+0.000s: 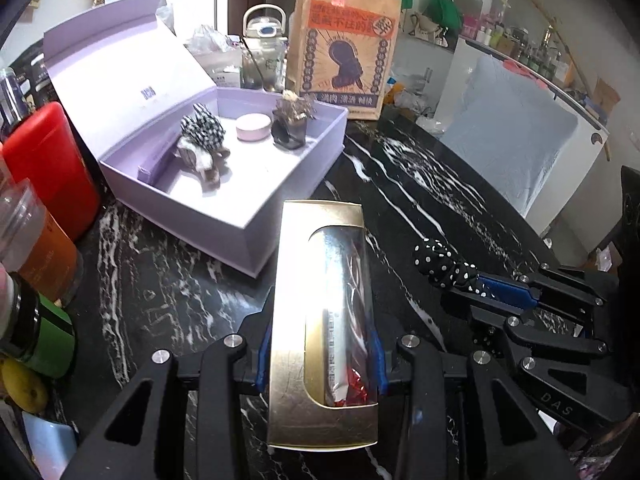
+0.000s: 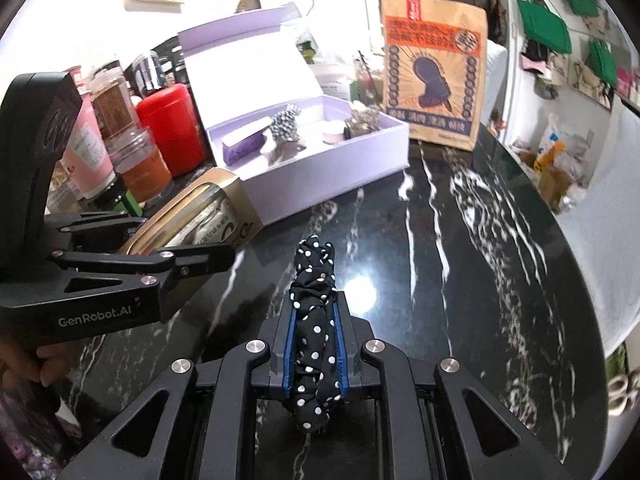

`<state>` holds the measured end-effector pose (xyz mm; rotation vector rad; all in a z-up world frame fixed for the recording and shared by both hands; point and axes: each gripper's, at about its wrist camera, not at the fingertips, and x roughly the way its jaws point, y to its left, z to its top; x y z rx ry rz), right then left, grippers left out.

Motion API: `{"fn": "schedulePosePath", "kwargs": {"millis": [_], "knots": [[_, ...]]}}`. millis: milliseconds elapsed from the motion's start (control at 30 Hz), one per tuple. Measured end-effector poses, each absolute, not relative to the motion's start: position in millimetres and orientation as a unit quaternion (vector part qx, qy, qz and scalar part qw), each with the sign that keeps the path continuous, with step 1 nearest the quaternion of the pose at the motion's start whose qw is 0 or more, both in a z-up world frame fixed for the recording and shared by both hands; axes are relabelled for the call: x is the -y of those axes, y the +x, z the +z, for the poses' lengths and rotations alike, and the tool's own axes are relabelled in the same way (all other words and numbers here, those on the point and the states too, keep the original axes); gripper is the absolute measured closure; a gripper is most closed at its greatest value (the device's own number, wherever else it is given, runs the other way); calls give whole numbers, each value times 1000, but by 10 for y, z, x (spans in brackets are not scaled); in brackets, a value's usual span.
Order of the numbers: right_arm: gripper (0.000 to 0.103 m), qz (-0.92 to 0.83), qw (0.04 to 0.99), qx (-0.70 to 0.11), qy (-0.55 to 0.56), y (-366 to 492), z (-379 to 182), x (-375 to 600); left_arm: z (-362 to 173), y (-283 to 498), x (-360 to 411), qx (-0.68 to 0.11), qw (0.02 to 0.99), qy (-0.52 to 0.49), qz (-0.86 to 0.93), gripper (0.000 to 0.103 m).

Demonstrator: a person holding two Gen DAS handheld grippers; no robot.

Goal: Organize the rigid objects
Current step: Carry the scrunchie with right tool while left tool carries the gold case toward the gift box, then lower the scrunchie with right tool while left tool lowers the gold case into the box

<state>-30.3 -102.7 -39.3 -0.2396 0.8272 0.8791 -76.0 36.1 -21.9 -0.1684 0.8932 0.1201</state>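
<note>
Left wrist view shows the left tongs (image 1: 322, 364) closed on a gold box (image 1: 296, 320) with a clear window; a white and red packet is seen inside it. The box points toward 12 o'clock, above the black marble tabletop (image 1: 420, 184). At 11 o'clock stands an open purple box (image 1: 280, 200) with its lid raised. Inside it lie a checkered cloth piece (image 1: 202, 132), a round pink case (image 1: 253, 127) and a small dark holder with dried flowers (image 1: 290, 122). Behind it, at 12 o'clock, stands a brown paper bag (image 1: 346, 52) with orange print, and beside the bag a clear jug (image 1: 264, 52). At 9 o'clock a red can (image 1: 48, 164) and some jars stand at the tabletop edge.

At 3 o'clock in this view the right tongs (image 1: 476, 286) hold a black dotted cloth band (image 1: 444, 266).

Right wrist view shows the same right tongs (image 2: 316, 340) closed narrow on the black dotted cloth band (image 2: 314, 320), which sticks out forward between the blue pads (image 2: 289, 344). The left tongs (image 2: 192, 254) come in at 9 o'clock with the gold box (image 2: 200, 212), whose front end is just beside the near wall of the purple box (image 2: 320, 176). The paper bag (image 2: 434, 72) stands at 1 o'clock.
</note>
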Motion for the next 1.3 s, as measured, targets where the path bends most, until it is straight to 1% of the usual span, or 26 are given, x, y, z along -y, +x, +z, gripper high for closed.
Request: {"fn": "schedulePosePath", "kwargs": {"millis": [567,867,1300], "knots": [[87,462,802,-360,-114,-49,-31,729,117,-515,-642,-395,911,-82,82,66],[87,483,805,-317,-135,168,266,520,321,-354,-833,-366,923,-76,90,66],[87,502,803,-288,-142,395,478,234,506,-120,-1038,-342,932,-66,101,66]]}}
